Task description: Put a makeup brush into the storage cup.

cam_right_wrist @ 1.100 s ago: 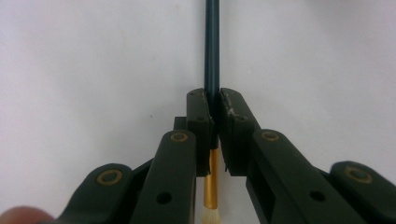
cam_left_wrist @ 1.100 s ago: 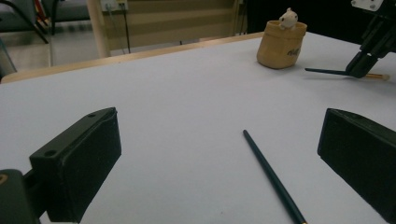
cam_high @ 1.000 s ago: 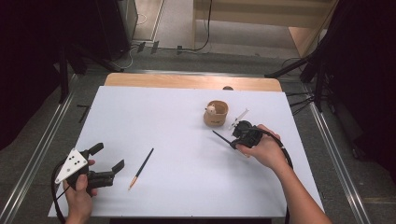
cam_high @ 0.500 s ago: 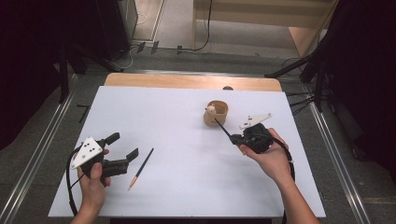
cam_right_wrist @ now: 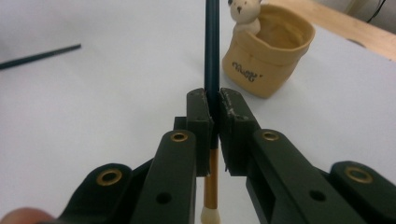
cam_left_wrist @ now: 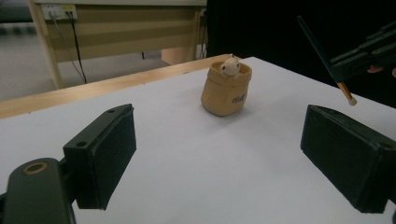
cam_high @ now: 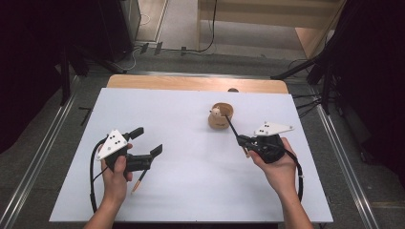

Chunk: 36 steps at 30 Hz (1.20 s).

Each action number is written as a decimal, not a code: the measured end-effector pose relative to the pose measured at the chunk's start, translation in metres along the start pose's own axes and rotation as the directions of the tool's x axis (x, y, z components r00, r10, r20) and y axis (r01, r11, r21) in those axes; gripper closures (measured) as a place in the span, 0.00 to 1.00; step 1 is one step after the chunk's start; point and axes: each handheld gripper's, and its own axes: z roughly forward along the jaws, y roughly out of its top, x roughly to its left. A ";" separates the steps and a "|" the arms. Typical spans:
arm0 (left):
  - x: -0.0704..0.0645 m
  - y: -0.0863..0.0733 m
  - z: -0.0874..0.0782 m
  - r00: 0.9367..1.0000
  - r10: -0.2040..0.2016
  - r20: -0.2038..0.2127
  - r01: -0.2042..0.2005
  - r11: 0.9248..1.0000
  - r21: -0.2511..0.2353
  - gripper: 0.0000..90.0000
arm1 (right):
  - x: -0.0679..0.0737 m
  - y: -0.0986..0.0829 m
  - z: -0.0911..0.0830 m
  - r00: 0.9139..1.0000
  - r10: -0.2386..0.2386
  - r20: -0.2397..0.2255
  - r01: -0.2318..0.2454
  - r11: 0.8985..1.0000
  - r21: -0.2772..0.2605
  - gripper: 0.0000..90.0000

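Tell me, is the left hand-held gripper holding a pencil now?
No, the left hand-held gripper is wide open with bare table between its jaws, and one pencil lies beside it.

Matt black plastic tongs [cam_right_wrist: 212,112] with brass-coloured rivets are gripping a glossy dark pencil [cam_right_wrist: 211,46]; a smooth tan pot [cam_right_wrist: 268,56] is sitting on the matt white counter [cam_high: 191,119], its far edge showing bare wood.

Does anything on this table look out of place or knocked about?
Only one thing: a pencil lies loose on the table by the left tool, away from the tan cup. The right tool grips another pencil. Nothing looks spilled or broken.
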 end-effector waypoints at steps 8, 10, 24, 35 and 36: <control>-0.003 0.003 0.015 0.999 0.000 0.047 -0.001 1.000 0.010 0.14 | 0.015 -0.007 -0.013 1.000 -0.009 0.022 0.011 0.994 -0.111 0.94; -0.003 0.002 0.018 0.998 0.000 0.061 -0.001 1.000 0.016 0.14 | 0.019 -0.011 -0.013 1.000 0.007 0.022 -0.004 0.990 -0.140 0.94; -0.021 0.007 0.025 0.978 0.000 0.207 -0.007 0.999 0.035 0.16 | 0.044 -0.022 -0.010 0.994 -0.106 0.018 0.107 0.984 -0.143 0.94; -0.034 0.013 0.033 0.941 -0.027 0.336 -0.004 0.996 0.091 0.29 | 0.061 -0.021 -0.002 0.979 -0.203 0.005 0.202 0.971 -0.128 0.94; -0.034 0.013 0.033 0.941 -0.033 0.335 0.002 0.996 0.095 0.30 | 0.064 -0.021 -0.001 0.976 -0.217 0.007 0.216 0.969 -0.121 0.94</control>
